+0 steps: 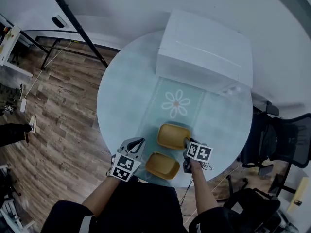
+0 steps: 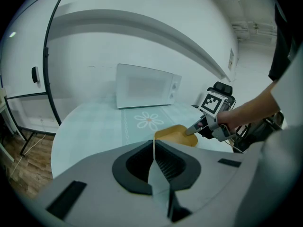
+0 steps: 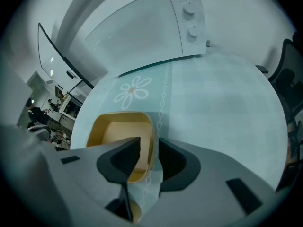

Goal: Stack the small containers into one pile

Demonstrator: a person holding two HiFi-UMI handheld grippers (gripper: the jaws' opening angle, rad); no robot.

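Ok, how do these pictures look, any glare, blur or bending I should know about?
Head view: dim, even, bluish light, no hard glare on the table. Left gripper view: strong fisheye, dark round border, the wall ledge above the microwave bows. Right gripper view: same bending; the yellow container reads sharp.

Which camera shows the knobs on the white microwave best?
The right gripper view: the microwave is big there and its two knobs show clearly on the front. The left gripper view shows it small and far, knobs hard to make out. The head view looks down on its top, so the knobs hardly show.
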